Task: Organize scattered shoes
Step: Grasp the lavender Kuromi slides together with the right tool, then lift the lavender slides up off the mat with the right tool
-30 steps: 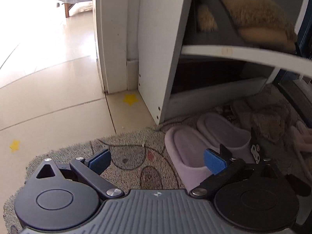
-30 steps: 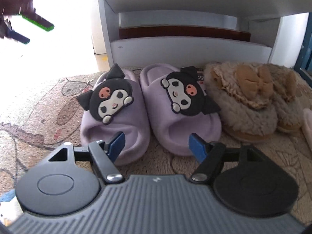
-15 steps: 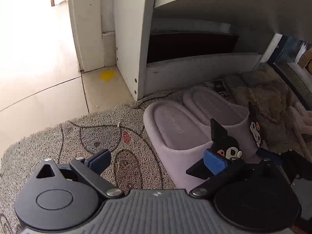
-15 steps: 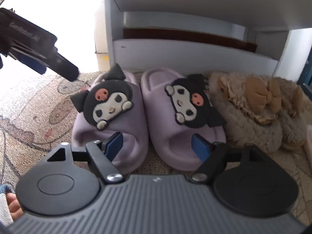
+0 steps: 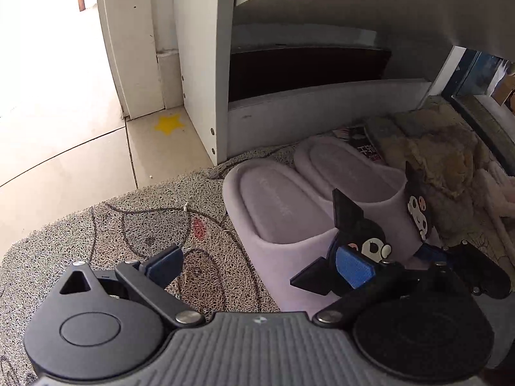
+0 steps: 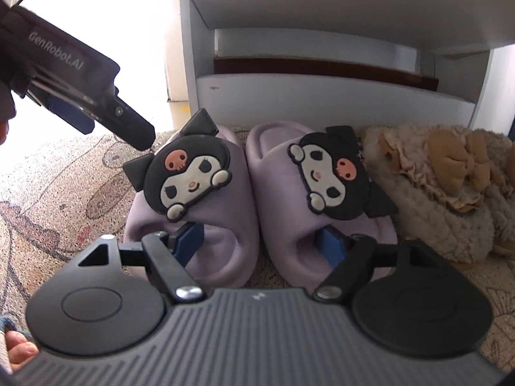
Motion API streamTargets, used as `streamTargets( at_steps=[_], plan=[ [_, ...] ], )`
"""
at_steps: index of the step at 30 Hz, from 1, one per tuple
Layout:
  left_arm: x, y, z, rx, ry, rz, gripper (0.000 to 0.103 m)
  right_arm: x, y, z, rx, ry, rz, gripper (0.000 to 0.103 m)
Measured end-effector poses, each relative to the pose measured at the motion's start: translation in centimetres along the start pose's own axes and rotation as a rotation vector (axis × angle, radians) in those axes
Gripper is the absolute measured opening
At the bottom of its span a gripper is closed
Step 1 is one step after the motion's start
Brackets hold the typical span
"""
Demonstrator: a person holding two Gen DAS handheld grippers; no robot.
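Two lilac slippers with black cartoon faces lie side by side on the mat, toes toward me in the right wrist view: the left slipper (image 6: 206, 225) and the right slipper (image 6: 322, 225). My right gripper (image 6: 262, 241) is open, one finger inside each slipper's toe opening. In the left wrist view the left slipper (image 5: 270, 212) and the right slipper (image 5: 347, 167) show from the heel side. My left gripper (image 5: 260, 263) is open, its right pad at the left slipper's cartoon face. It also shows in the right wrist view (image 6: 96, 96), beside the left slipper.
A white shoe rack (image 6: 322, 96) stands just behind the slippers, its low shelf open. Fluffy beige slippers (image 6: 444, 186) lie to the right. A patterned doormat (image 5: 128, 225) covers the floor; bare tile with a yellow star (image 5: 169, 124) lies at left.
My right gripper has moved forward so its fingers enter the two slippers' toe openings. My left gripper has come down and closer to the left slipper.
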State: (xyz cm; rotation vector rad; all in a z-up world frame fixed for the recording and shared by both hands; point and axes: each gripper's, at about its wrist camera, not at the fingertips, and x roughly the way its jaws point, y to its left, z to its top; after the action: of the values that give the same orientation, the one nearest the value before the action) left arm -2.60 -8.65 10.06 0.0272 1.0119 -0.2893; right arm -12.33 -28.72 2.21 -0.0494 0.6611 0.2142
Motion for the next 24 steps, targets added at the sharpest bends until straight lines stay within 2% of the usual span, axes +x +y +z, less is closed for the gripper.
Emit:
streamTargets(
  at_steps=[1,2,3,4,5,9,14,15,17,18,19,20,22,24],
  plan=[
    [0.0,0.1,0.1,-0.004,-0.001,0.002,0.102,-0.1,0.0,0.0,0.003,-0.003,-0.002,0.069],
    [-0.1,0.3,0.2,-0.012,-0.005,0.003,0.102,-0.2,0.0,0.0,0.009,-0.008,-0.006,0.057],
    [-0.1,0.5,0.3,-0.019,-0.007,0.005,0.102,-0.3,-0.1,0.1,0.015,-0.015,-0.008,0.051],
    [-0.1,0.6,0.3,-0.022,-0.008,0.005,0.102,-0.4,-0.2,0.1,0.023,-0.025,-0.009,0.038],
    [-0.1,0.7,0.4,-0.025,-0.007,0.003,0.102,-0.4,-0.3,0.2,0.035,-0.031,-0.003,0.03],
    [-0.2,0.9,0.5,-0.025,-0.014,-0.003,0.102,0.0,0.0,0.3,0.029,-0.04,0.007,0.029],
    [-0.3,1.6,0.6,-0.044,-0.02,0.0,0.102,0.1,0.4,0.2,0.019,-0.052,-0.002,0.036],
    [-0.3,1.7,0.6,-0.047,-0.024,-0.001,0.102,0.3,0.7,0.3,0.011,-0.051,-0.003,0.038],
    [-0.3,1.8,0.7,-0.049,-0.025,0.0,0.102,0.6,1.0,0.4,-0.003,-0.054,0.001,0.05],
    [-0.2,1.9,0.7,-0.052,-0.023,0.0,0.102,0.8,1.2,0.3,-0.011,-0.058,0.002,0.052],
    [-0.1,1.9,0.6,-0.056,-0.021,0.0,0.102,0.9,1.4,0.2,-0.015,-0.062,0.0,0.051],
    [0.0,2.0,0.6,-0.061,-0.017,-0.001,0.102,0.9,1.7,0.1,-0.018,-0.065,-0.007,0.046],
    [0.0,2.1,0.5,-0.067,-0.015,-0.001,0.102,0.5,1.7,0.3,0.009,-0.059,-0.014,0.029],
    [0.0,2.2,0.5,-0.073,-0.019,0.001,0.102,0.3,1.8,0.7,0.034,-0.057,0.0,0.024]
  ],
)
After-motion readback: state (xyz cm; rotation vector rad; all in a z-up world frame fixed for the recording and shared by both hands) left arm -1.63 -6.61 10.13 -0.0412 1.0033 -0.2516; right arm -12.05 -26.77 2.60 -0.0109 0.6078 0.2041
